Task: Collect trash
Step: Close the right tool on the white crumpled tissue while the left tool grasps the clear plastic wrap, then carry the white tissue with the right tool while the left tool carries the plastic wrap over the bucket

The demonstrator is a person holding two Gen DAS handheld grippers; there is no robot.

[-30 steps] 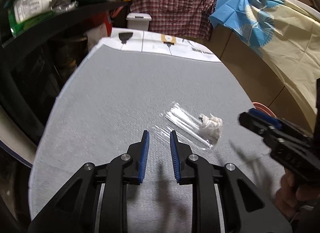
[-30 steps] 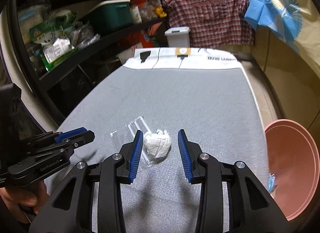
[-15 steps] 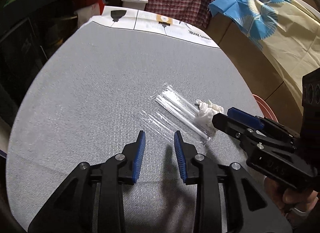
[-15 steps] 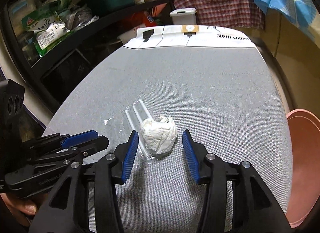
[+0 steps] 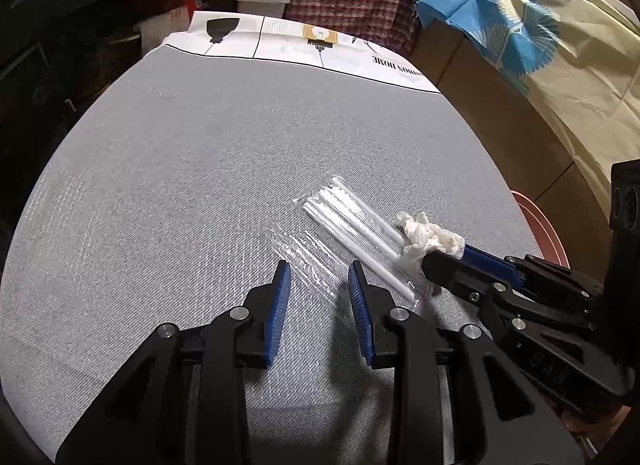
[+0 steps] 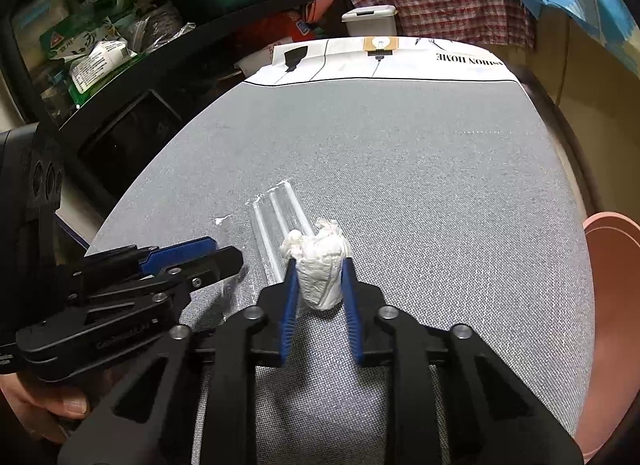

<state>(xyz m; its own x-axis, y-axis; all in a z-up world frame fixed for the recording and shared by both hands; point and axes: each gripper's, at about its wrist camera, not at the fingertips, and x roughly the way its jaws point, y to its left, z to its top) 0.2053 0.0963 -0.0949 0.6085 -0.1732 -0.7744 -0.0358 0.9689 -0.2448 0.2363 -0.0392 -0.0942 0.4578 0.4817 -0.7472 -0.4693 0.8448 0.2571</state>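
Two grippers were low on the gray table [image 5: 200, 169]. Your right gripper [image 6: 319, 283] had just squeezed the tissue ball [image 6: 322, 265]; your left gripper [image 5: 316, 285] stood narrow over the clear wrapper [image 5: 308, 261]. Lift gently, straight up.

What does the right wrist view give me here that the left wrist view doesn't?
Only the right wrist view shows both pads of the right tool pressing the sides of the tissue wad, plus most of the pink bin. Only the left wrist view shows the left tool open, its tips astride the clear wrapper without pinching it. Both show the straws lying on the grey table, with the wad at their near end.
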